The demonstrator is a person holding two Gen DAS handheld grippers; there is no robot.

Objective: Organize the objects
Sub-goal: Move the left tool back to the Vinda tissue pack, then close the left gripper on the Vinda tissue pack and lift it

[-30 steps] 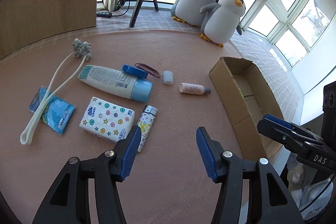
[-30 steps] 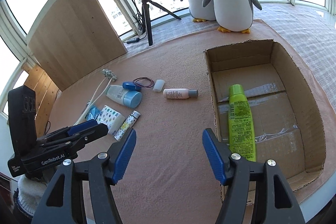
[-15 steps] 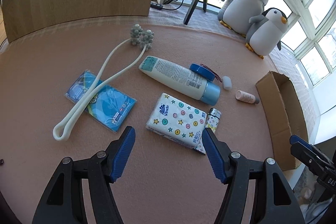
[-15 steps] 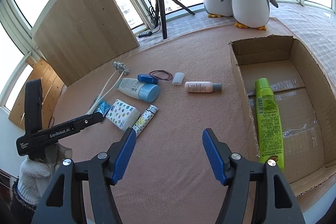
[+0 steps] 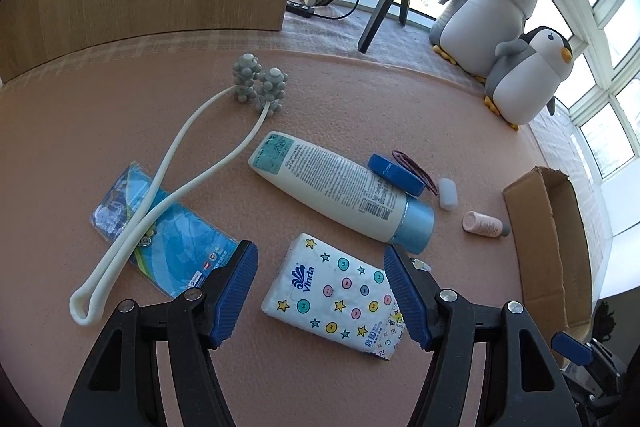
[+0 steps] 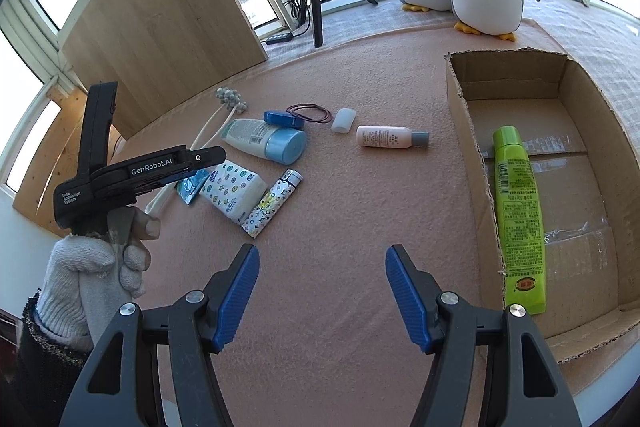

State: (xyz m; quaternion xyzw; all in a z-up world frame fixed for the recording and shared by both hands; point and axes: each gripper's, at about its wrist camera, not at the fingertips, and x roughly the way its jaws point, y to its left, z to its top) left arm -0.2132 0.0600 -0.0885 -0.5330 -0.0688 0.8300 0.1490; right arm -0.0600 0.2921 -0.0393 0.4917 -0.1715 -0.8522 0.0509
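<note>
Our left gripper (image 5: 320,291), jaws spread and empty, hangs over the tissue pack (image 5: 334,293), whose long axis runs diagonally between our fingers, far nearer than our right gripper (image 6: 322,293).

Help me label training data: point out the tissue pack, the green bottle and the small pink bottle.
tissue pack (image 5: 338,293): left wrist view, middle of its patterned top face.
green bottle (image 6: 520,211): right wrist view, middle of its label, inside the box.
small pink bottle (image 6: 384,137): right wrist view, middle of its body.
</note>
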